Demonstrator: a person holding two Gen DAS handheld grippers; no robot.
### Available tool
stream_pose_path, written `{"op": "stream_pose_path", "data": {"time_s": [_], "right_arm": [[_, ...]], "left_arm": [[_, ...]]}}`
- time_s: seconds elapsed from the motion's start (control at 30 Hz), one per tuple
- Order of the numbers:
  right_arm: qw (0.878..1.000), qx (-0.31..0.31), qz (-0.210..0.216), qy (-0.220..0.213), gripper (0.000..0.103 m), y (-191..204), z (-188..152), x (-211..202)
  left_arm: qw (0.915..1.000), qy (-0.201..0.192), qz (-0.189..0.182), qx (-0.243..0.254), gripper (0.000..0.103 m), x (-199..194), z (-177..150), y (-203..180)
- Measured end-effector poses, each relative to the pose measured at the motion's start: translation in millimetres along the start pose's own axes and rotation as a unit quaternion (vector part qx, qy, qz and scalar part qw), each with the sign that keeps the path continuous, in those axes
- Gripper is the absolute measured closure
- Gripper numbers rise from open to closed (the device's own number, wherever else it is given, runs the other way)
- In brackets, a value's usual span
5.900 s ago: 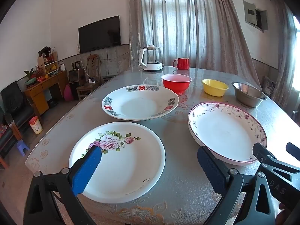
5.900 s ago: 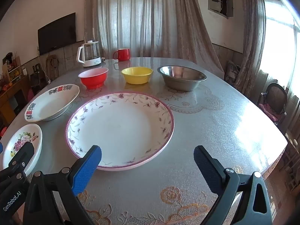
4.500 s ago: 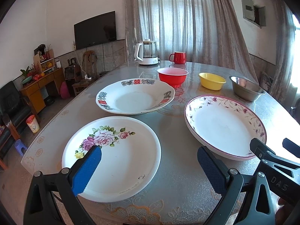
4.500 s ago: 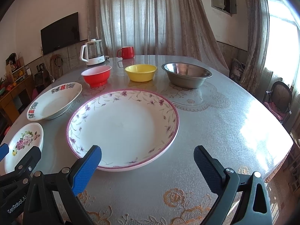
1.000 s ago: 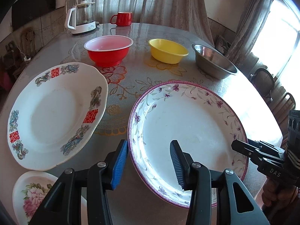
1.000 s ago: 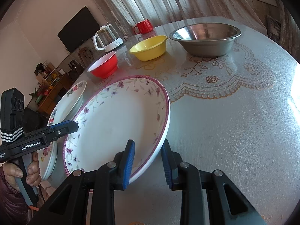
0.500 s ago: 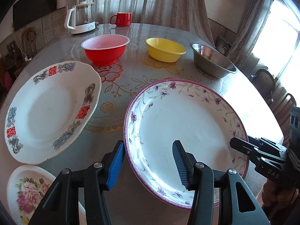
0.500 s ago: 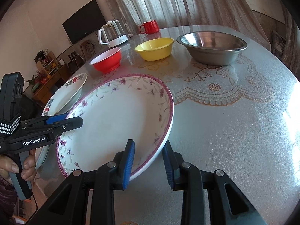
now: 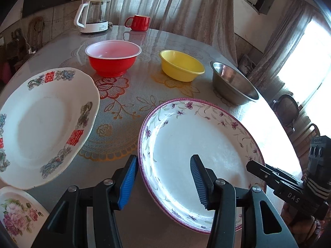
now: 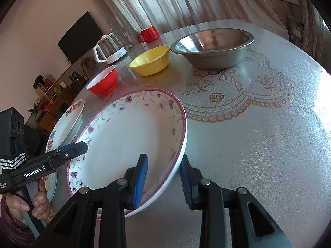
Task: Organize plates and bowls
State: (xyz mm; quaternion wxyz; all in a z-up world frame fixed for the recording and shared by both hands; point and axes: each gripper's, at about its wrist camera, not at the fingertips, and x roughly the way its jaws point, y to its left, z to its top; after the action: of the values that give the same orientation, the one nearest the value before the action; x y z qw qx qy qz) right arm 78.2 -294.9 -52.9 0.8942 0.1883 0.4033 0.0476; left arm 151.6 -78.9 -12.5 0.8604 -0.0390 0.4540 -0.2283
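A large white plate with a purple rim and small flowers (image 9: 206, 144) (image 10: 128, 136) lies flat on the table. My left gripper (image 9: 163, 161) straddles its left rim. The outer pad is beside the edge and the inner pad hangs over the plate's inside with a wide gap, so it is open. My right gripper (image 10: 164, 159) straddles the opposite rim with narrower jaws. White plate wall shows between the inner pad and the rim, so it is open too. Each gripper shows in the other's view, the left gripper (image 10: 80, 144) and the right gripper (image 9: 256, 169).
A plate with red characters (image 9: 47, 124) lies left of the big plate, and a rose plate (image 9: 18, 210) sits at the near left corner. Behind stand a red bowl (image 9: 112, 62), a yellow bowl (image 9: 182, 66) and a steel bowl (image 9: 233, 86). A kettle (image 9: 93, 14) and a red mug (image 9: 138, 22) are at the far edge.
Some seconds ago both grippers stood wide open short of the plates. Now both have narrowed and straddle the purple-rimmed plate's rims. In the last second the left jaws widened slightly. The plate has not moved.
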Motion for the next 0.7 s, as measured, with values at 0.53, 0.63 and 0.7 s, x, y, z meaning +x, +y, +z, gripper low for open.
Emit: {"op": "stream_pose_path", "data": {"time_s": [0.53, 0.63, 0.7], "right_arm": [[0.992, -0.064, -0.103, -0.015, 0.075, 27, 8, 24], [0.991, -0.071, -0.110, -0.016, 0.070, 32, 6, 24], [0.990, -0.076, -0.117, -0.018, 0.068, 35, 3, 24]], "left_arm": [[0.9988, -0.001, 0.044, 0.024, 0.042, 7, -10, -7], [0.9987, 0.005, 0.042, 0.027, 0.042, 6, -18, -9], [0.9985, 0.009, 0.043, 0.033, 0.042, 6, -24, -11]]}}
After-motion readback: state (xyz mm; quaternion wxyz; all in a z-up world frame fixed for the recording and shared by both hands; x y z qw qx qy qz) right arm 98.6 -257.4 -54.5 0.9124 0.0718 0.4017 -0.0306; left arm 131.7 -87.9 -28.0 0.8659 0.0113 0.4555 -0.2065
